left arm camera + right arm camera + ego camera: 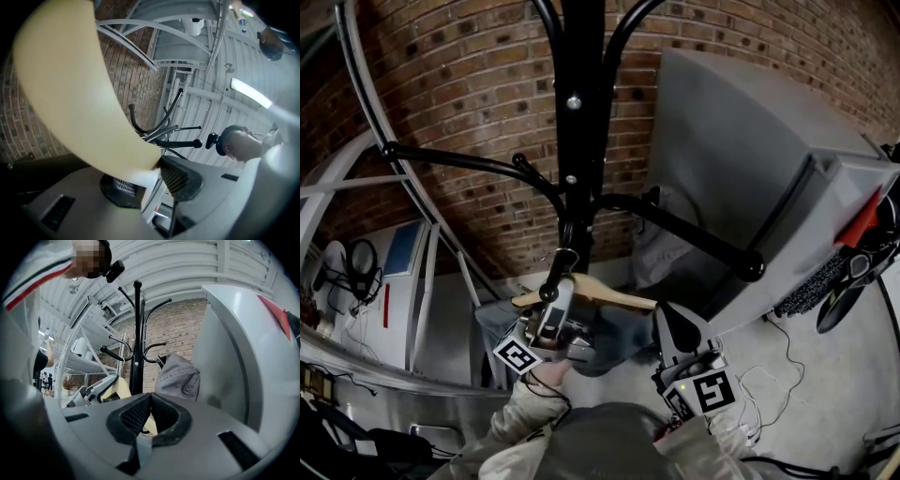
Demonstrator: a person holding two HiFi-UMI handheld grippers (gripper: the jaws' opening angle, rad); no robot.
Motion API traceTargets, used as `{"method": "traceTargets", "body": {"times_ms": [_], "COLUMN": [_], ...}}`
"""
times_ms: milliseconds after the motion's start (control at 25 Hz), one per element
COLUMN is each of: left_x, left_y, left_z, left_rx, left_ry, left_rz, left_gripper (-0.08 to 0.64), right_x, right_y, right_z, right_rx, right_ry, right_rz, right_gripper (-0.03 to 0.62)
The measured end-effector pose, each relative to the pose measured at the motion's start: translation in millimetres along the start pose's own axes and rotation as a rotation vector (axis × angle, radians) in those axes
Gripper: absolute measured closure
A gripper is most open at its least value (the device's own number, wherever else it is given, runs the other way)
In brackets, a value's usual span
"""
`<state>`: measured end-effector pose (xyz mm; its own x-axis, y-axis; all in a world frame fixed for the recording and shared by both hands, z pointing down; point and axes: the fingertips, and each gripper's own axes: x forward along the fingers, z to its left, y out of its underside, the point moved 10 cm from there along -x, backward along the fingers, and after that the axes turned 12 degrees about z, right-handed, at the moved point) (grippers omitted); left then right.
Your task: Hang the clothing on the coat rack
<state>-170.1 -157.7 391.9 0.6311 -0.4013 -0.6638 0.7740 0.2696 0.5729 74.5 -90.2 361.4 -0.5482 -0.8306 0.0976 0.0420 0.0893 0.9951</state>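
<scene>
Soft, light grey garment (619, 339) droops from a stiff wooden hanger (623, 297) at the coat rack (581, 141), centre. Left gripper (558, 292) fingers stand wide around the hanger, seemingly loose. Right gripper (672, 325) fingers closed, empty. Grip the hanger, not cloth.

Dim, even light; a white strip lamp (251, 92) glares. Fisheye bending, dark corners; the pale wooden hanger (70, 79) is blurred.

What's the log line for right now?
left gripper: open, at wooden hanger | right gripper: shut, empty | clothing: below hanger | hanger: at coat rack
</scene>
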Motion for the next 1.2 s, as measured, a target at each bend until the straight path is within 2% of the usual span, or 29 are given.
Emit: {"method": "traceTargets", "body": {"times_ms": [360, 520, 560, 680, 840, 1200], "left_x": [-8, -21, -23, -24, -33, -44], "left_y": [6, 19, 21, 27, 39, 43], "left_z": [-6, -3, -4, -10, -18, -46], "left_rx": [-0.009, -0.084, -0.076, 0.000, 0.061, 0.326], "left_ry": [-0.037, -0.100, -0.116, -0.156, -0.233, -0.445], "left_rz": [0.004, -0.009, 0.003, 0.089, 0.177, 0.388], "left_gripper": [0.437, 0.437, 0.437, 0.437, 0.437, 0.457], "right_x": [-2, -4, -4, -5, -5, 5], "right_y": [3, 7, 8, 10, 16, 24], "right_z": [5, 5, 5, 5, 8, 17], "right_rx": [0.014, 0.019, 0.017, 0.026, 0.050, 0.086], "right_ry": [-0.027, -0.032, -0.036, -0.047, -0.069, -0.141], "right_rz": [0.012, 0.022, 0.024, 0.032, 0.059, 0.056], "right_gripper": [0.568, 0.568, 0.568, 0.568, 0.569, 0.569]}}
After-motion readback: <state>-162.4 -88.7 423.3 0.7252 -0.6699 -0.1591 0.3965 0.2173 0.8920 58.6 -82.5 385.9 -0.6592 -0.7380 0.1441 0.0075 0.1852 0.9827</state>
